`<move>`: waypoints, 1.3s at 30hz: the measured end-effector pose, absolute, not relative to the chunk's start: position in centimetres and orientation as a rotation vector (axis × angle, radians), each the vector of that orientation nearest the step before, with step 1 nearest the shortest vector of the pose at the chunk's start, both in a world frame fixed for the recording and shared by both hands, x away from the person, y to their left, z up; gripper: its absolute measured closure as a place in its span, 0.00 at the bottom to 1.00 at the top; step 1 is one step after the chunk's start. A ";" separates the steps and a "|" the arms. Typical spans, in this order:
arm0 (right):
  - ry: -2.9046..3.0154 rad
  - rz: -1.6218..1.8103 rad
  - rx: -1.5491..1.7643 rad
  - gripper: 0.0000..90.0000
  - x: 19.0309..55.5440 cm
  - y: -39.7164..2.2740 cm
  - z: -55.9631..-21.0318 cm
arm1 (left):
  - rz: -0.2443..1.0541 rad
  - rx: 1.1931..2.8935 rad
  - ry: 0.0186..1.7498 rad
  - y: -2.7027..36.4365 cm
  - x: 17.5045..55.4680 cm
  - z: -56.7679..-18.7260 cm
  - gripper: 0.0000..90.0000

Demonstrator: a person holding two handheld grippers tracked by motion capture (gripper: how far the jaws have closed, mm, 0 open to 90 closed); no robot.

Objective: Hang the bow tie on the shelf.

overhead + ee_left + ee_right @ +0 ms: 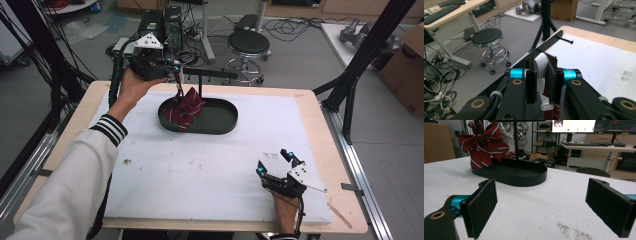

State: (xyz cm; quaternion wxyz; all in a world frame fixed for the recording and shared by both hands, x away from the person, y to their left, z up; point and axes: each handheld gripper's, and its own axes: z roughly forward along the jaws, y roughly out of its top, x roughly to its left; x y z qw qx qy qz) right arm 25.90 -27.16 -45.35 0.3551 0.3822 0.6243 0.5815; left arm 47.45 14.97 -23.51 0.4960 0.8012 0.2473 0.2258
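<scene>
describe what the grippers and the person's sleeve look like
Both grippers are black with blue collars at the finger bases and brass-coloured pivot rings. The left gripper and right gripper each carry a pale three-cornered plate on top and trail a black cable. The right's pads are dark and felt-like. The sleeve is white with black-striped cuff.

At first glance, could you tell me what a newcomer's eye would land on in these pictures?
The dark red striped bow tie stands out, hanging over the left end of the black oval tray, its white strap pinched in the left gripper. The right gripper rests open near the table's front right.
</scene>
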 end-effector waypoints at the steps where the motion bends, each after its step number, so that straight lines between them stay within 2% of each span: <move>1: 1.613 1.503 0.989 0.10 25.9 -27.2 -45.4 | 0.547 1.938 0.605 15.0 47.6 -23.6 0.89; 10: 1.611 1.501 0.985 0.10 25.9 -27.2 -45.3 | 0.554 1.914 0.617 15.2 48.8 -23.7 0.89; 39: 1.613 1.502 0.991 0.10 25.9 -27.2 -45.3 | 0.695 1.869 0.679 17.5 50.3 -21.3 0.89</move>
